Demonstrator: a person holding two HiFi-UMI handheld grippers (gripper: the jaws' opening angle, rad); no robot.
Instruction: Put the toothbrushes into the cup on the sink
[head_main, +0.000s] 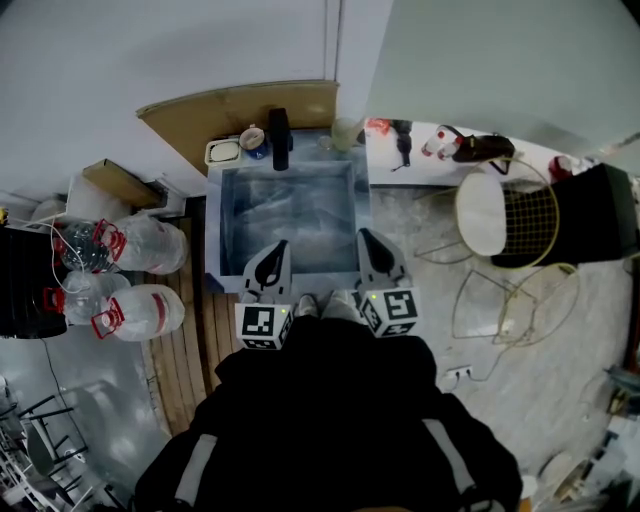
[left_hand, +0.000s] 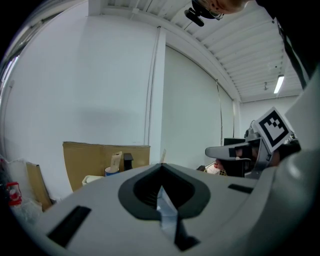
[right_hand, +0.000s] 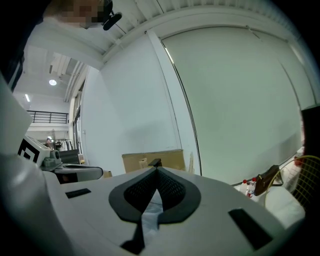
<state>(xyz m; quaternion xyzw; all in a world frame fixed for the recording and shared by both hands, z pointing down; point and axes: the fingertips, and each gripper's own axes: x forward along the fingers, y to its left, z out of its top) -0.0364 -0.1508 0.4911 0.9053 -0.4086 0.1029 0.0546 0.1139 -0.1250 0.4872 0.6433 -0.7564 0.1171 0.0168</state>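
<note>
Two grippers, both with fingers pressed together and nothing between them. The left gripper (head_main: 276, 255) and right gripper (head_main: 369, 243) hang side by side over the near edge of the grey-blue rectangular sink (head_main: 214, 230), tips pointing toward the back wall. The small blue cup with a pale rim (head_main: 253, 140) sits on the sink's back ledge, between a white soap dish (head_main: 222, 151) and a tall black upright thing (head_main: 279, 138). Can't really make out the toothbrushes. Something pale pokes up from the cup, too small to tell.
</note>
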